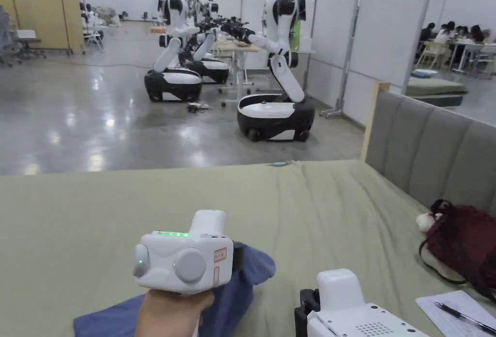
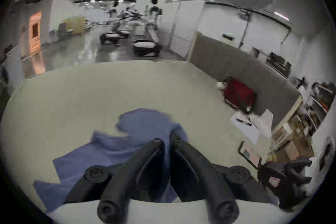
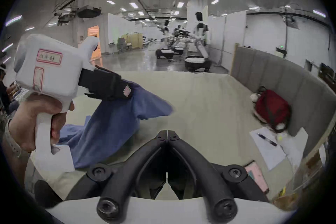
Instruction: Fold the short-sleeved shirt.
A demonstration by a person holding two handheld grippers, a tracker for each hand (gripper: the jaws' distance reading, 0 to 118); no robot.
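Olive bedsheet [image 1: 315, 197] has the blue shirt [image 3: 116, 118] bunched near its front edge, one part lifted by the left gripper [image 2: 167, 138], jaws pinching cloth. Right gripper [image 3: 166, 134] hovers beside it, jaws pressed together on nothing. With just one corner held, the rest could drag and crumple.

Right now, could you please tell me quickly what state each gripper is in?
Left gripper: closed on the blue shirt, lifting part of it off the bed.
Right gripper: closed, holding nothing.
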